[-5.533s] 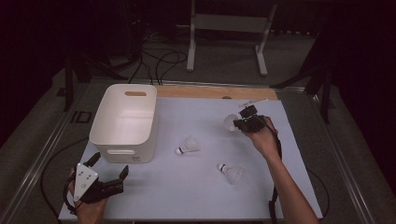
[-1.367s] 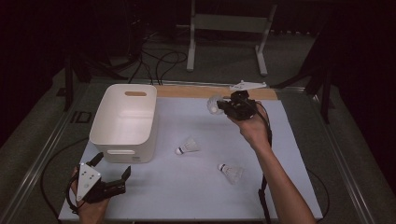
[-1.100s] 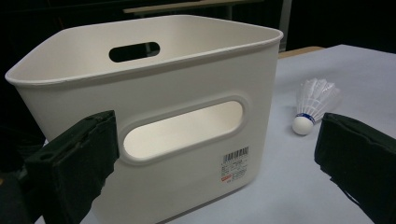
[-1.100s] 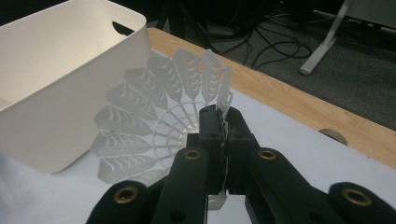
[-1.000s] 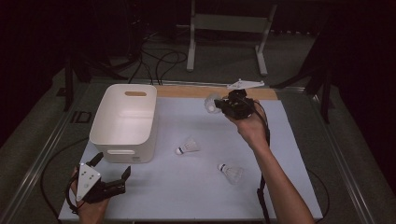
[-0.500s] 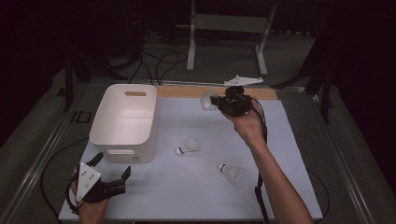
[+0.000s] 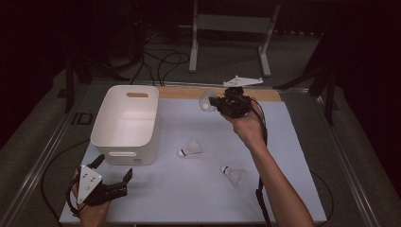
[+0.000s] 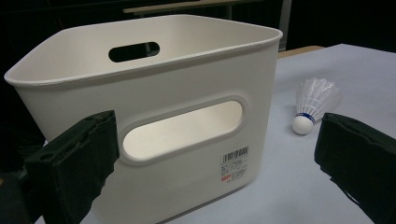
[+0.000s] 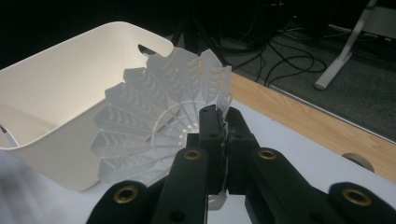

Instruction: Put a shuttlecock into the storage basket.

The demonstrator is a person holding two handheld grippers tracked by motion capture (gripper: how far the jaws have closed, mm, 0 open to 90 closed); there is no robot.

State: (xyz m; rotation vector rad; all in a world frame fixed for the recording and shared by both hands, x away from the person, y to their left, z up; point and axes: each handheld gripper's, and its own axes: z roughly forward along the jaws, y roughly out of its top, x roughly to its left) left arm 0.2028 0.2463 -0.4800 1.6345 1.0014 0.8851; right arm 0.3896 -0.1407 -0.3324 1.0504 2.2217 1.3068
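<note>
The right gripper (image 7: 218, 101), jaws closed on the skirt of a shuttlecock (image 7: 206, 100) in the upper middle of the high view, has the bin (image 7: 124, 142) to its left, while the left gripper (image 7: 116, 177) waits wide open.

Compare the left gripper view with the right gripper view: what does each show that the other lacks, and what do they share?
The left gripper view alone shows a shuttlecock lying on the table, cork toward the camera, plus the barcode label on the bin's near wall; the left gripper is open with nothing between its fingers. The right gripper view alone shows the right gripper shut on a plastic shuttlecock's skirt, with the wooden table edge and floor cables beyond. Both show the white bin with its handle slots.
</note>
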